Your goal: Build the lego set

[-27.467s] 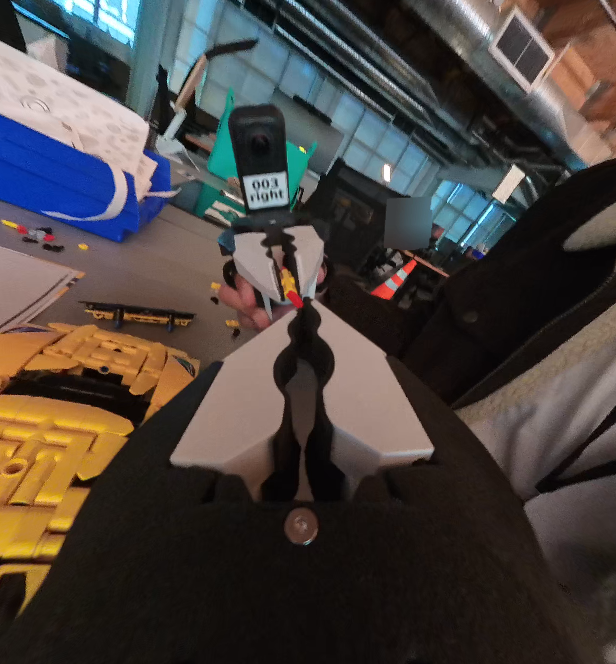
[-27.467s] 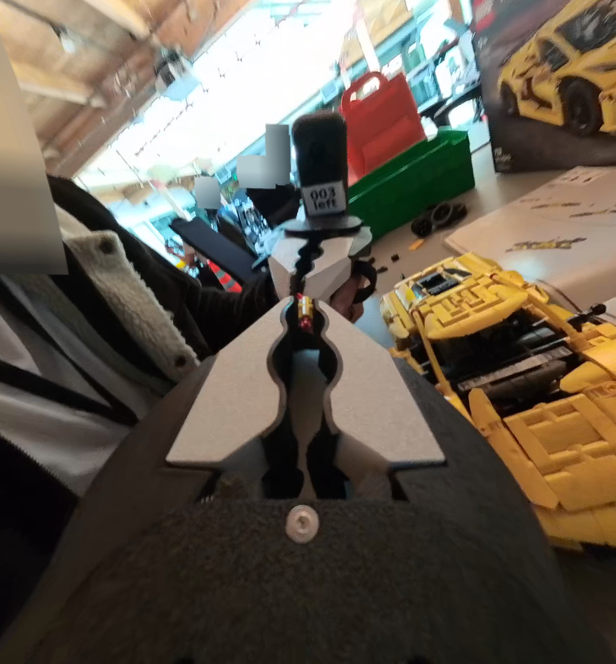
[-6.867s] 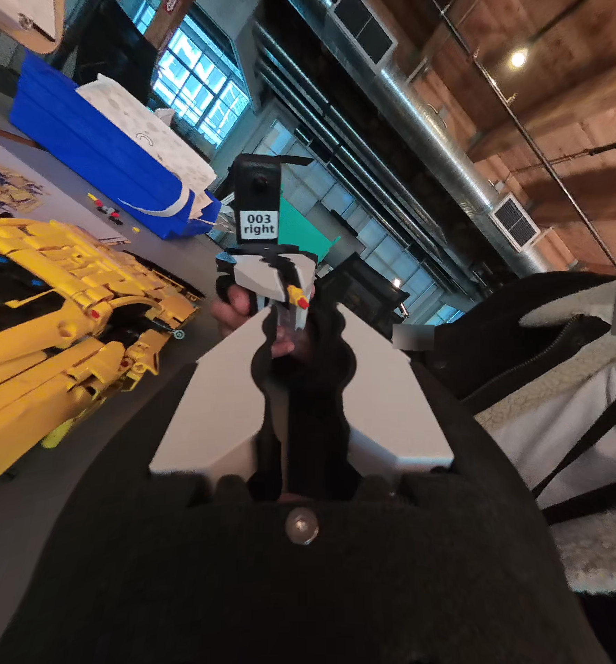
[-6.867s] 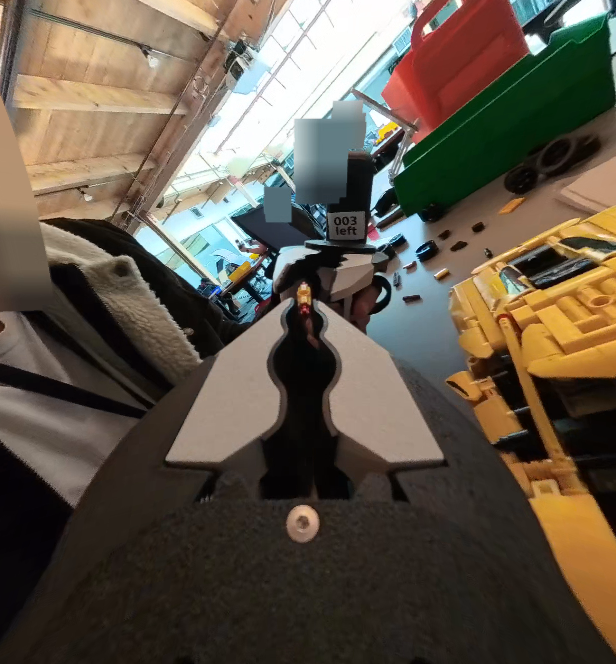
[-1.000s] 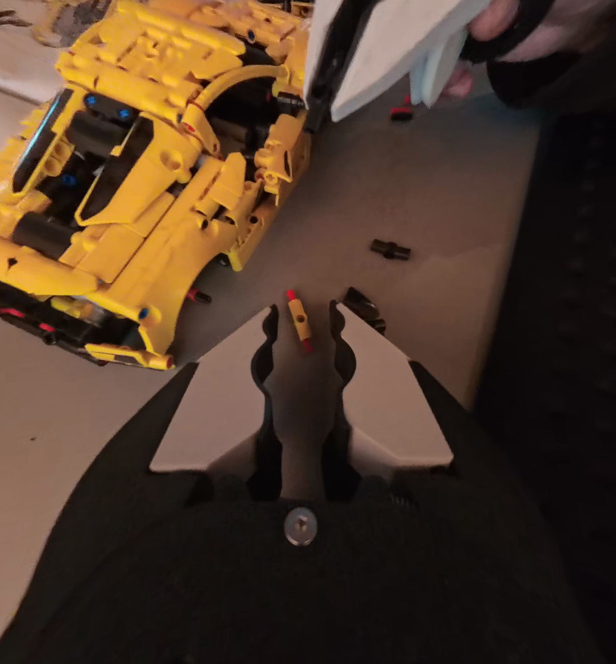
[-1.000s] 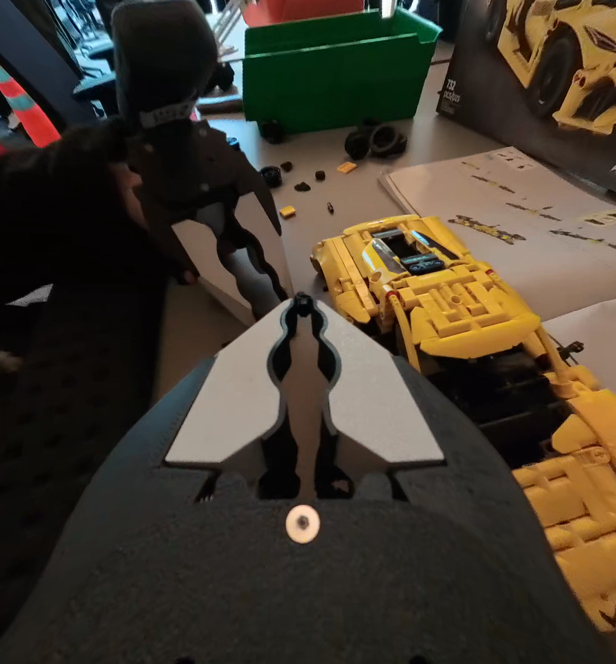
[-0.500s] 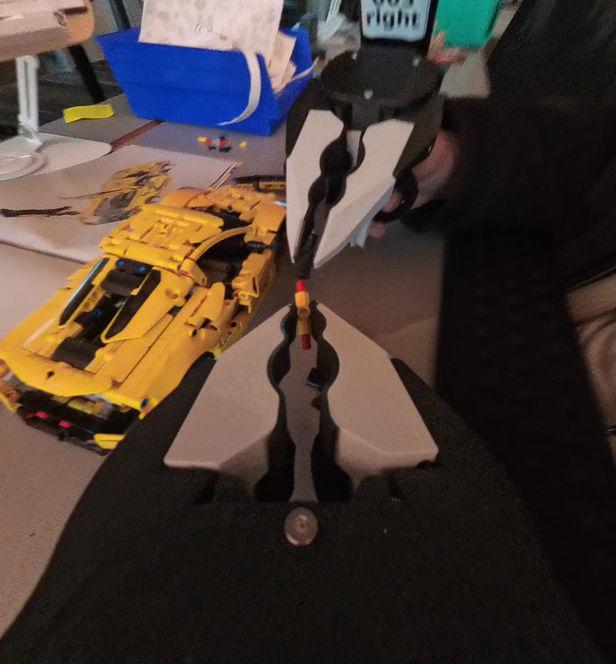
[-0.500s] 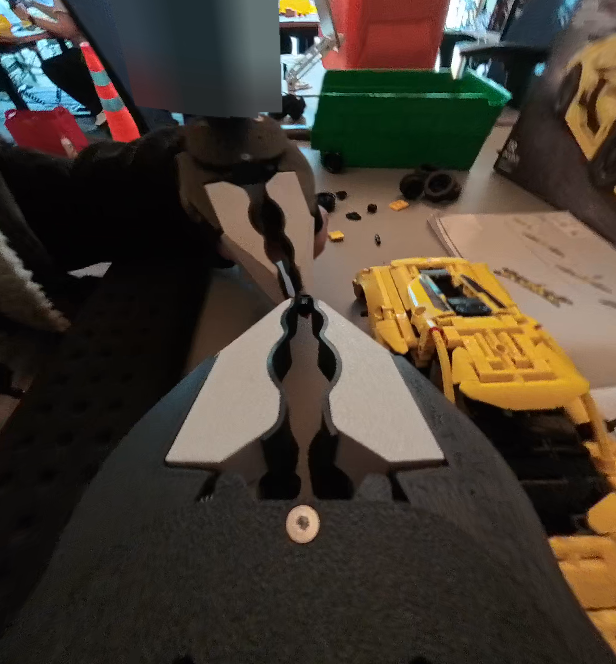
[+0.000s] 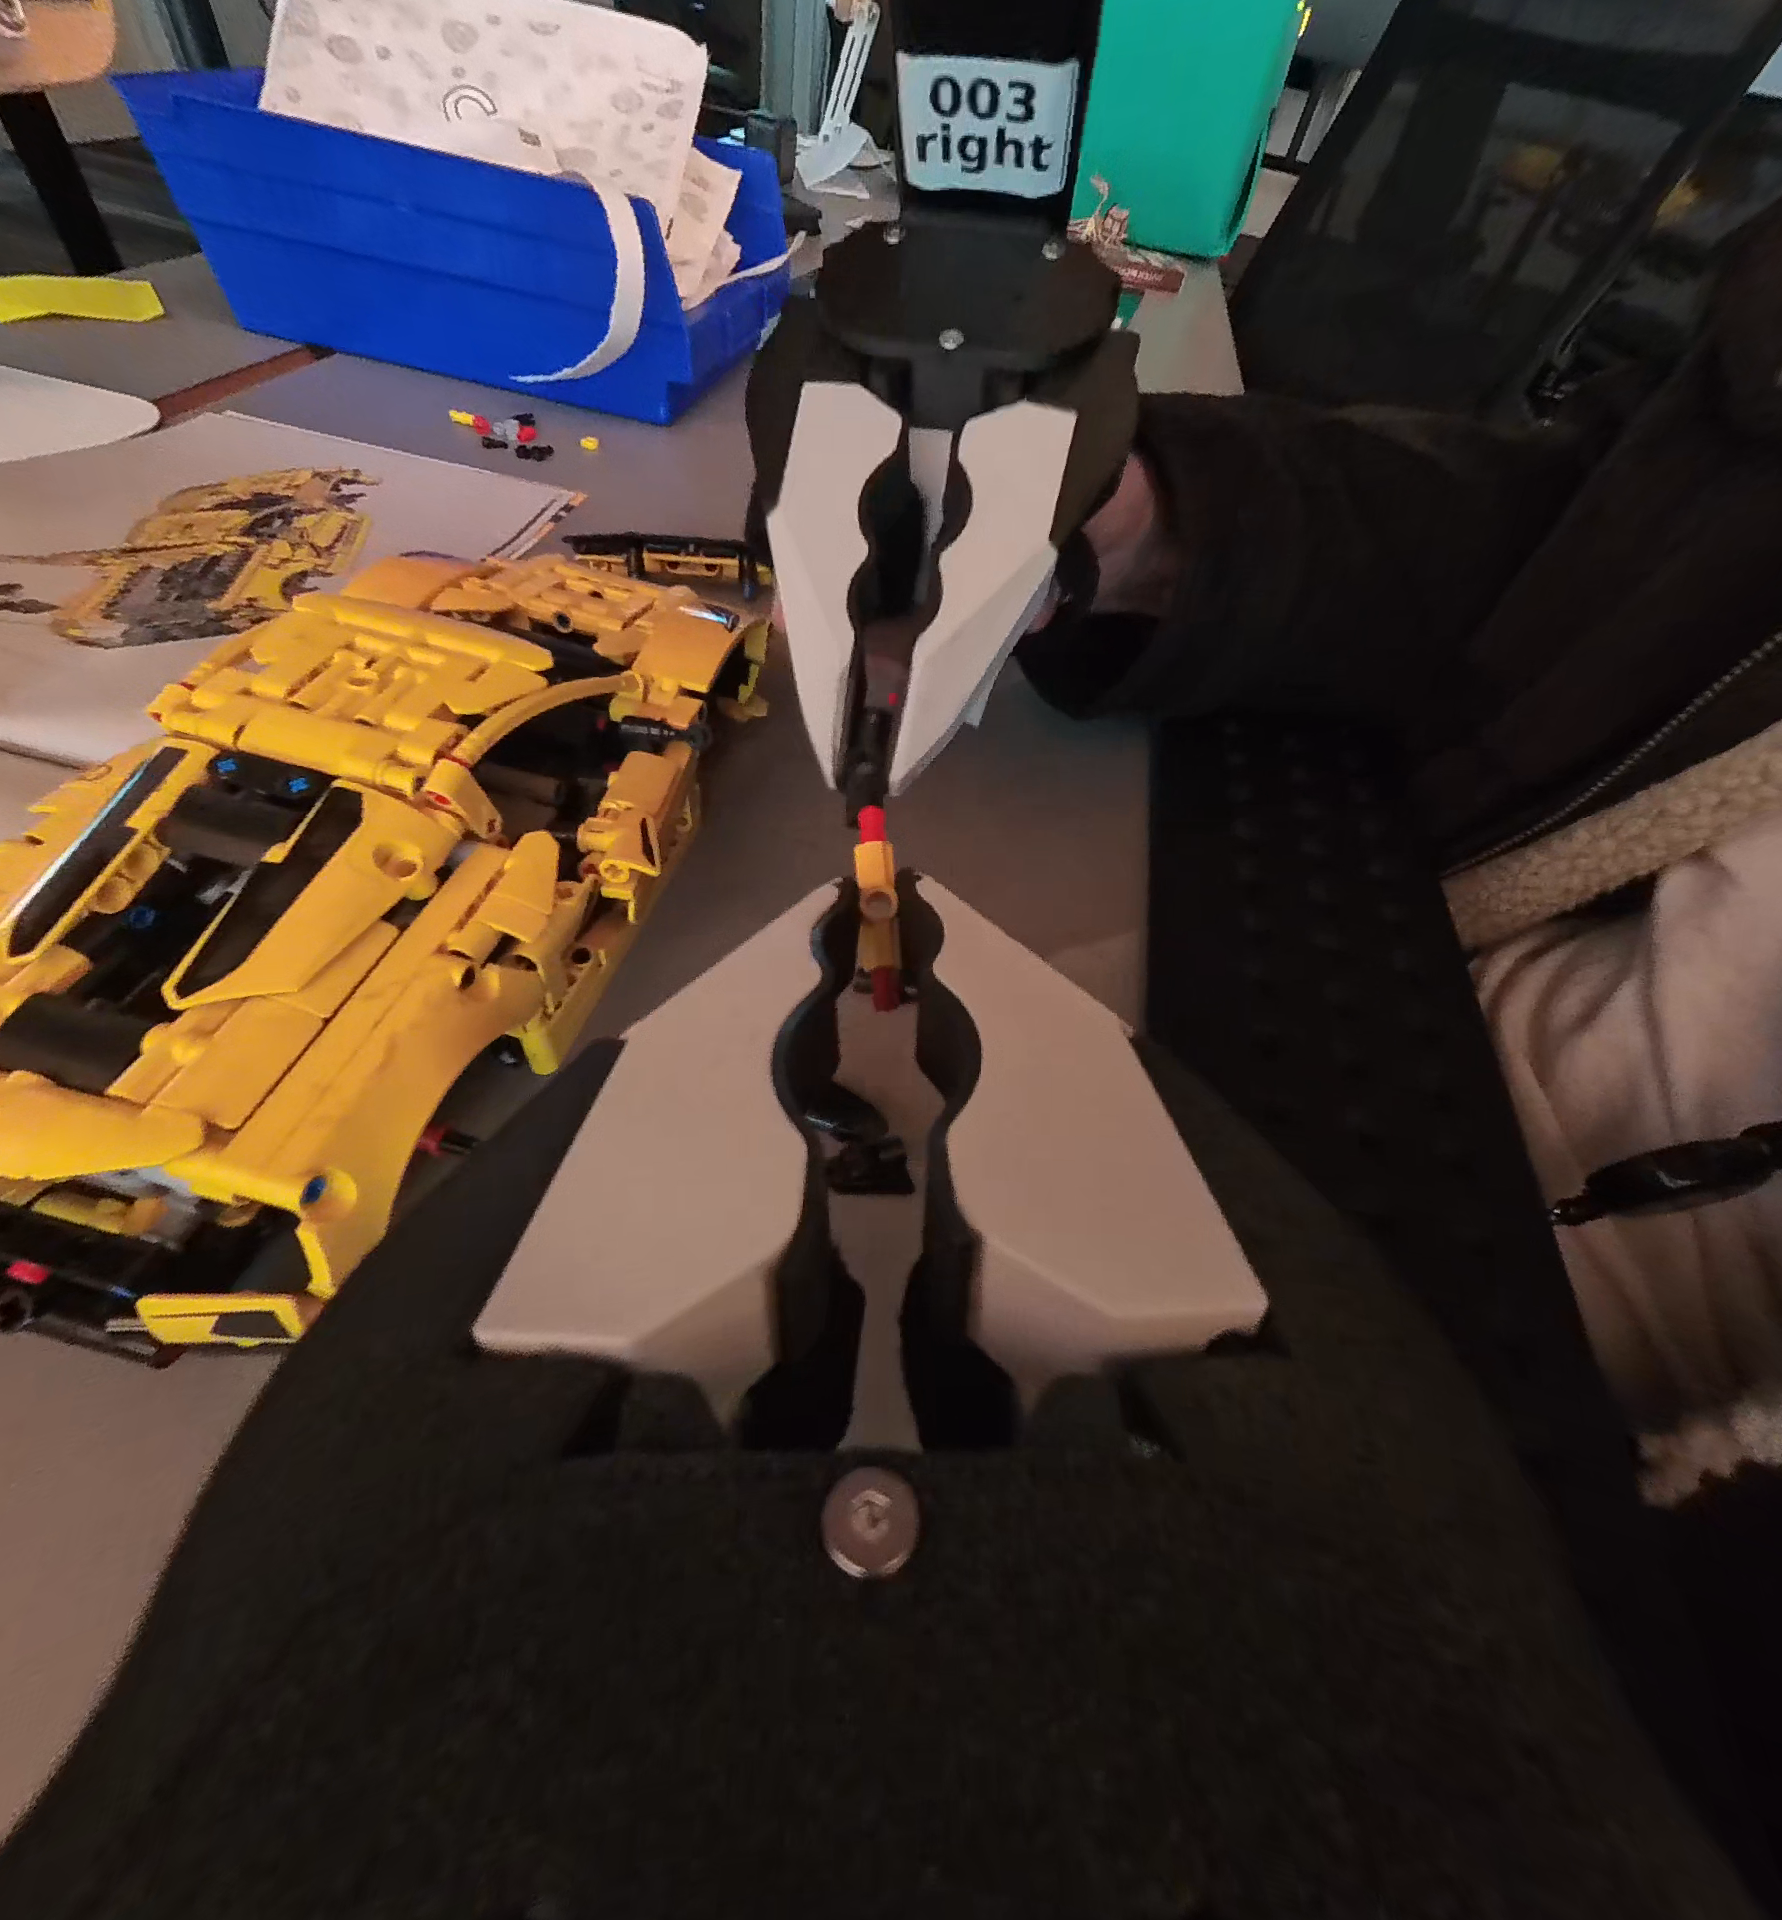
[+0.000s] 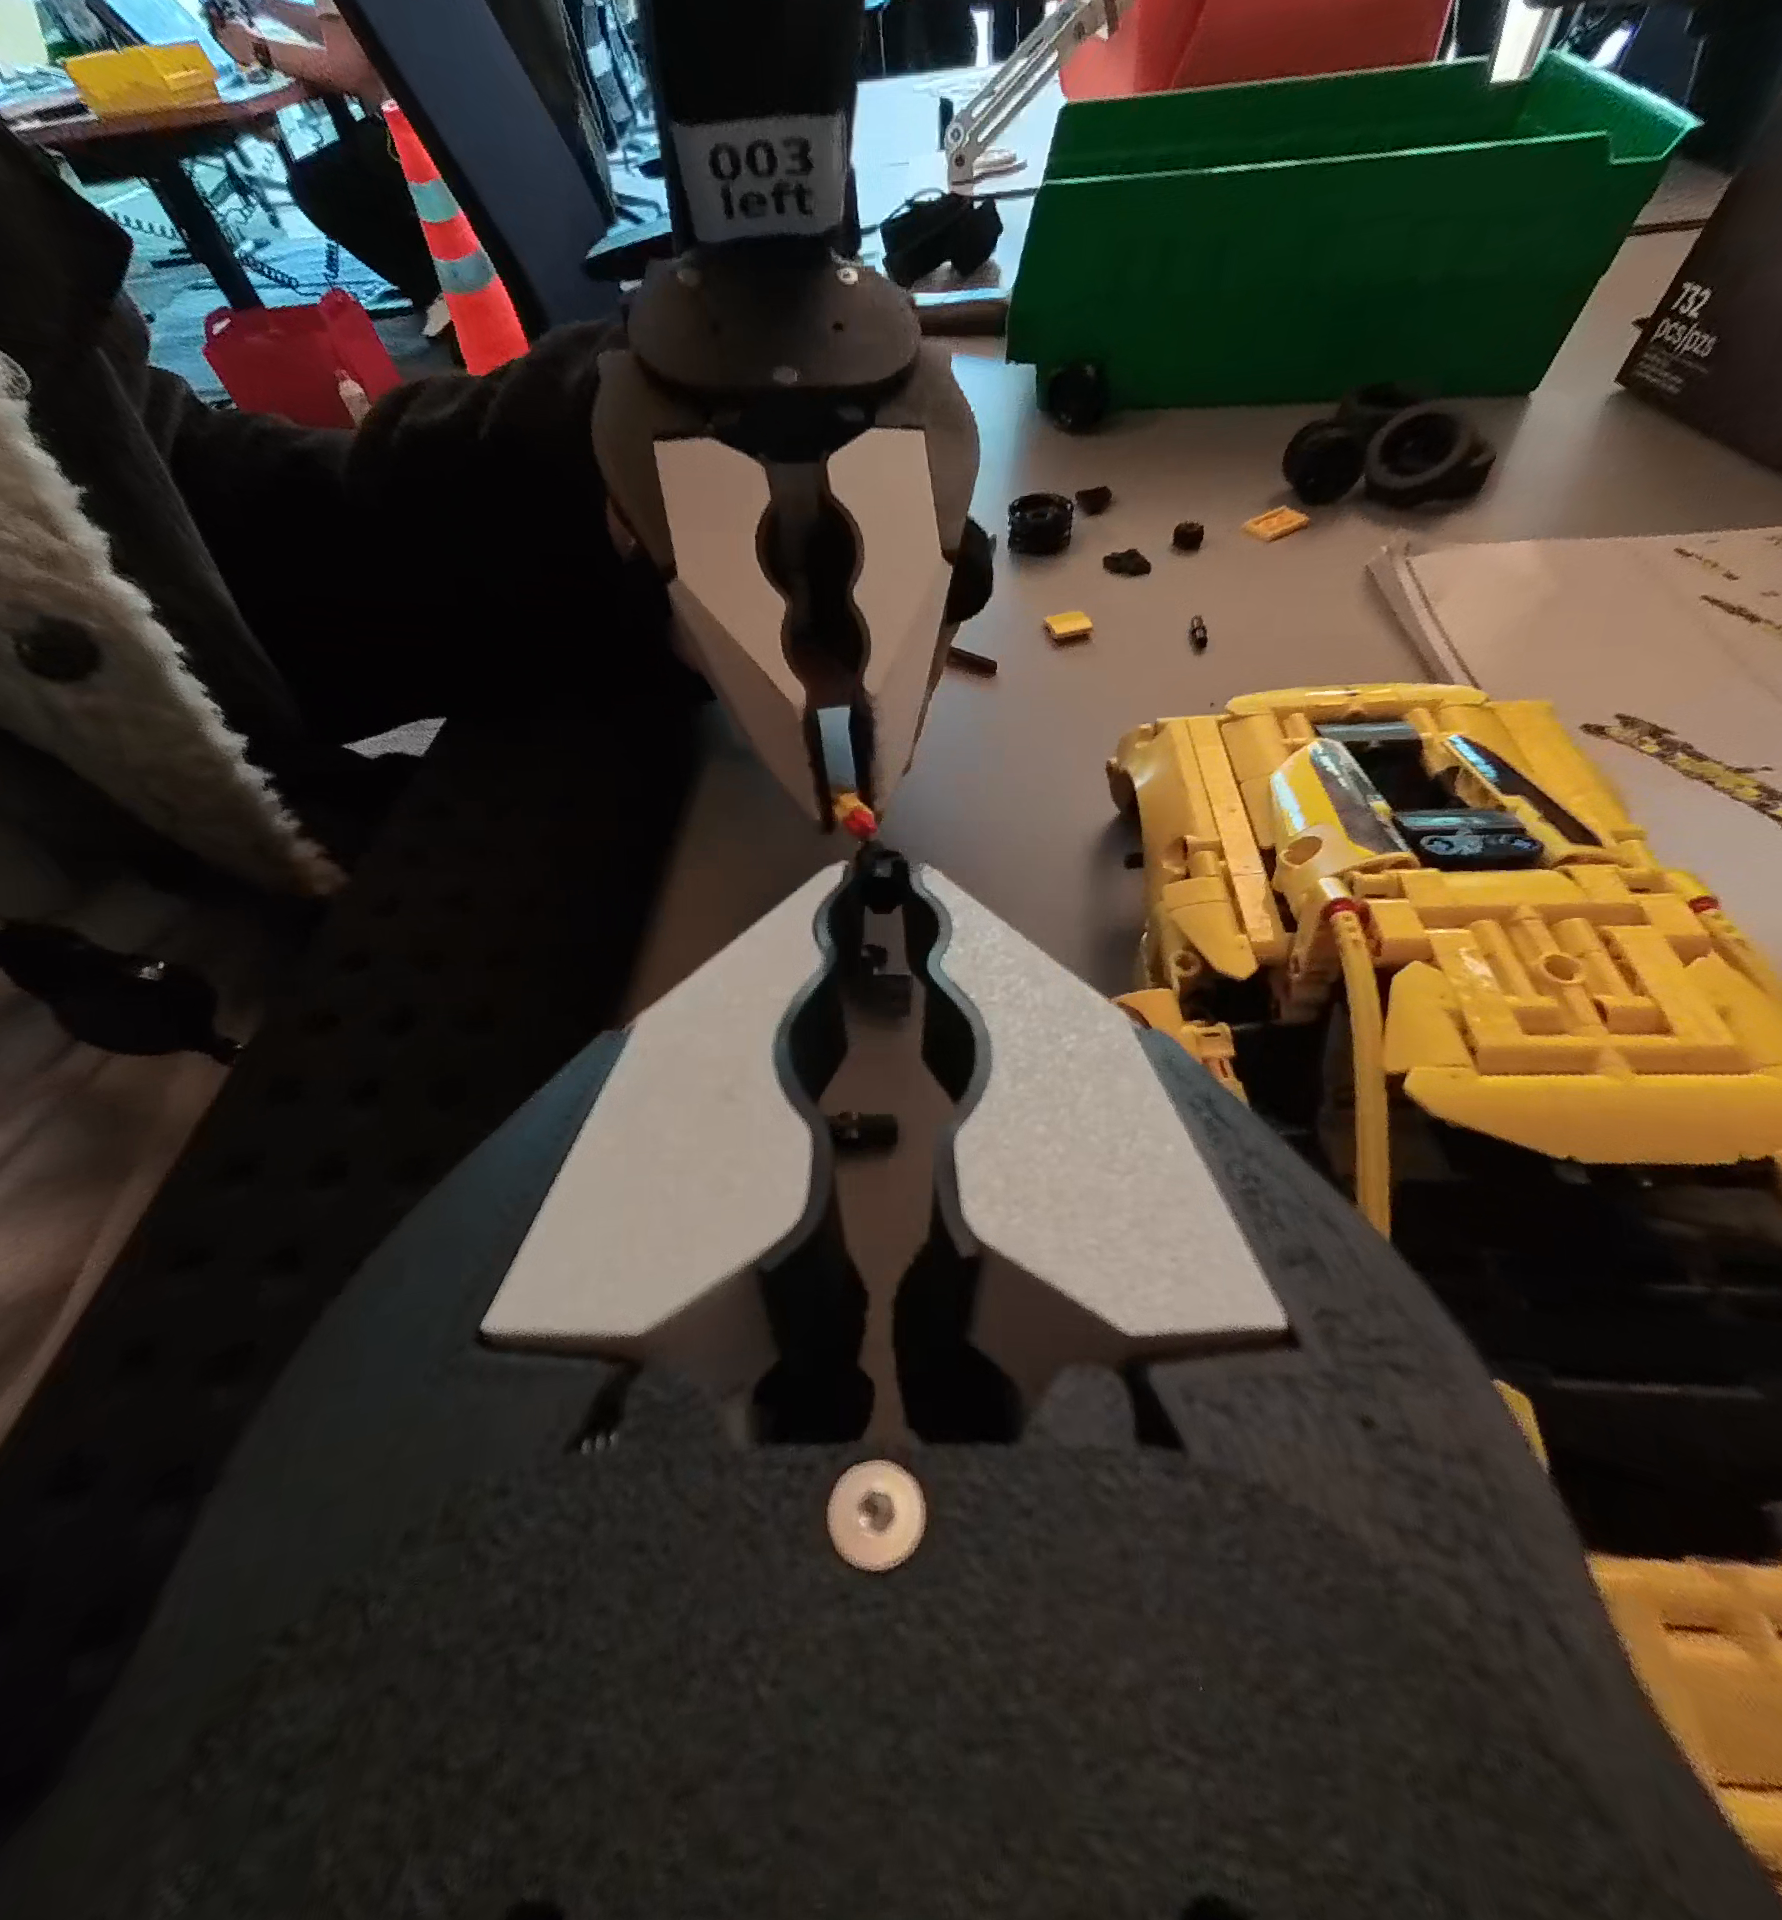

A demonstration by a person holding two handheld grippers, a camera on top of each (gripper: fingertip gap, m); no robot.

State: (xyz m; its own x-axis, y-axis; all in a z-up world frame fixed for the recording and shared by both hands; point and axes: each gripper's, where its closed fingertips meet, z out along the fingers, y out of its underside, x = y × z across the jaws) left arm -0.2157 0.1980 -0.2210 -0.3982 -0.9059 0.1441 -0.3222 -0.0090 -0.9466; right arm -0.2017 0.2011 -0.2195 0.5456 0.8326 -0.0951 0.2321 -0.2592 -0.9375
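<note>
My left gripper [image 9: 874, 896] is shut on a small yellow connector with a red axle [image 9: 876, 925] and holds it above the table. Facing it tip to tip, my right gripper [image 9: 866, 781] is shut on a small black pin. In the right wrist view that black pin [image 10: 882, 883] sits between my right gripper's tips [image 10: 879, 868], and the left gripper [image 10: 851, 812] shows the red axle end [image 10: 856, 821] just touching it or nearly so. The yellow lego car [image 9: 347, 883] lies on the table to the left; it also shows in the right wrist view [image 10: 1438, 935].
A blue bin [image 9: 430, 239], an instruction booklet [image 9: 243, 499] and loose pieces [image 9: 513, 426] lie behind the car. A green bin [image 10: 1282, 229], black tyres [image 10: 1386, 457], the set's box [image 10: 1749, 312] and small parts [image 10: 1069, 623] lie farther off. The person's jacket is close by. Left and right tips are no more than a few centimetres apart.
My left gripper closed on the yellow and red piece lying on the table, lifted it and brought it up to the right gripper's tips. The right gripper still holds the black pin.
</note>
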